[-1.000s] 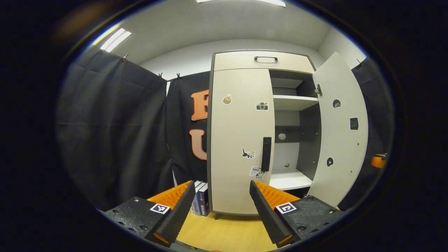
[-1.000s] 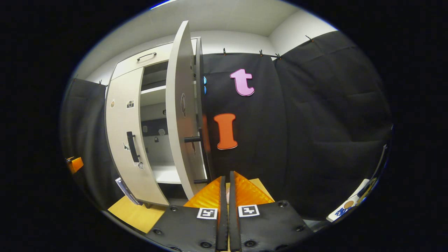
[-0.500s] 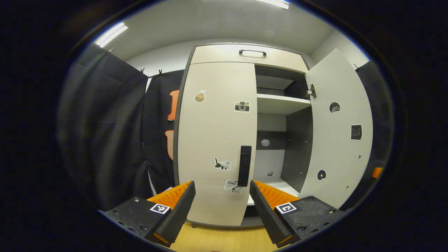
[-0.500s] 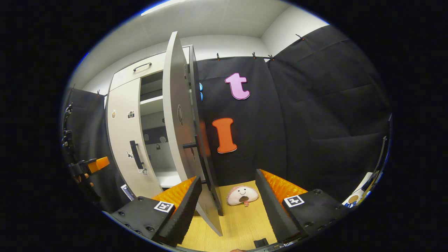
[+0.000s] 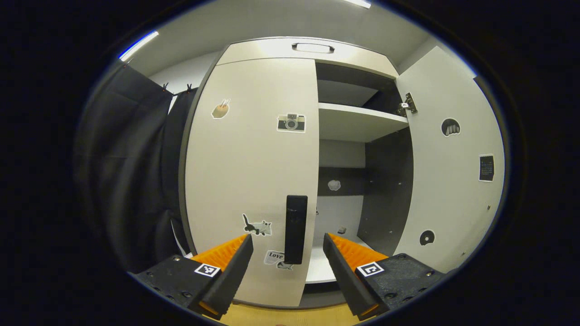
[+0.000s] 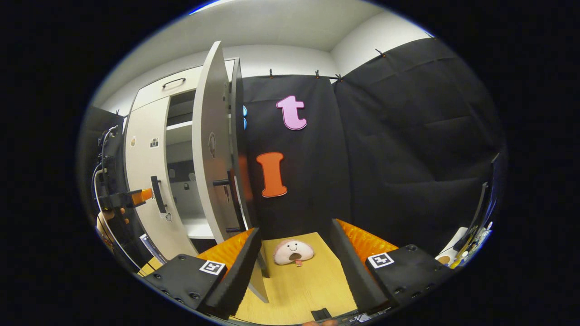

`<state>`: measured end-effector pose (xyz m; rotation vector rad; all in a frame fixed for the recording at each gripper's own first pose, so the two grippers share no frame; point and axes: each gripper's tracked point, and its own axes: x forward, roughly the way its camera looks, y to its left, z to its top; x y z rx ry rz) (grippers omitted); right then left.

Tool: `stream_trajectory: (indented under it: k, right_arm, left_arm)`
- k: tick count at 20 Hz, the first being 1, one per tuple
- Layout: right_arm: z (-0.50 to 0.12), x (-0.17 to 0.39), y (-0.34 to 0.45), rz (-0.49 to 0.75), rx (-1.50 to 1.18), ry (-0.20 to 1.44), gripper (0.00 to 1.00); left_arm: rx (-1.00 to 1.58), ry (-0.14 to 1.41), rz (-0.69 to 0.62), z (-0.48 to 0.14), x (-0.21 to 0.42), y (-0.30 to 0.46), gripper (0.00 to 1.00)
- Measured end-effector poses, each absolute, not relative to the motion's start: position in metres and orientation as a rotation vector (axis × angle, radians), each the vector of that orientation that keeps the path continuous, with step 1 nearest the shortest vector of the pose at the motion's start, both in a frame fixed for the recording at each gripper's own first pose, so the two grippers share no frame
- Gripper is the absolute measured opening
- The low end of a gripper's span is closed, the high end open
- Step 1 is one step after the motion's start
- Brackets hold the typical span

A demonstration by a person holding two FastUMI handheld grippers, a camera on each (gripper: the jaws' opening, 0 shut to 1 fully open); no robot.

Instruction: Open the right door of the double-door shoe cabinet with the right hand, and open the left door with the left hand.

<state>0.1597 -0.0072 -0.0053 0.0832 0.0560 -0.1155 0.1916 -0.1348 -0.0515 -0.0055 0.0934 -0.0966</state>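
Cabinet: one double-door shoe cabinet [image 5: 312, 47] with two doors, and a top panel bearing one handle.
Left door [image 5: 249, 176]: closed, one black vertical handle [image 5: 295, 228] near its inner edge; four stickers on its front (a camera, a cat, a tan one up high, a label low by the handle).
Right door [image 5: 453, 181]: swung wide open; in the right gripper view it stands edge-on [image 6: 208, 149], with its own handle sticking out.
Inside: one white shelf [image 5: 358, 122] above, one white floor board below, dark side wall.
Left gripper [image 5: 287, 244]: fingers spread apart, holding nothing; the left door's handle sits between the two fingertips in view, slightly ahead, contact not visible. In the right gripper view it appears far off [image 6: 136, 197], just beside that handle.
Right gripper [image 6: 294, 253]: fingers spread apart, empty, clear of the open right door, which stands to its left.
Floor: one plush toy [image 6: 293, 252] lies on the wooden floor [image 6: 312, 290] between the right gripper's fingers, farther off.
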Motion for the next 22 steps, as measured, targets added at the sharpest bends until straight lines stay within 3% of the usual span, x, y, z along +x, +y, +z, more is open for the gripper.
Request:
stream_trajectory:
  k: [6,9,10,15,17,19,22]
  right_arm:
    - [-0.005,0.155,-0.020,-0.158,0.089,0.054,0.99]
    - [-0.005,0.154,-0.022,-0.165,0.088,0.051,0.99]
    - [-0.005,0.153,-0.023,-0.166,0.086,0.053,0.99]
    - [-0.008,0.153,-0.023,-0.170,0.090,0.060,0.98]
    - [-0.008,0.152,-0.022,-0.165,0.085,0.059,0.99]
    - [-0.008,0.152,-0.022,-0.167,0.082,0.061,0.99]
    - [-0.009,0.149,-0.021,-0.165,0.090,0.072,0.99]
  left_arm:
    - [0.003,0.123,-0.103,-0.072,0.234,-0.139,0.94]
    - [0.008,0.131,-0.103,-0.080,0.243,-0.137,0.84]
    - [0.019,0.134,-0.097,-0.082,0.245,-0.134,0.77]
    - [0.014,0.158,-0.109,-0.094,0.248,-0.137,0.67]
    - [0.020,0.160,-0.129,-0.096,0.248,-0.144,0.57]
    - [0.038,0.151,-0.140,-0.097,0.250,-0.147,0.36]
    - [0.036,0.152,-0.164,-0.097,0.246,-0.145,0.30]
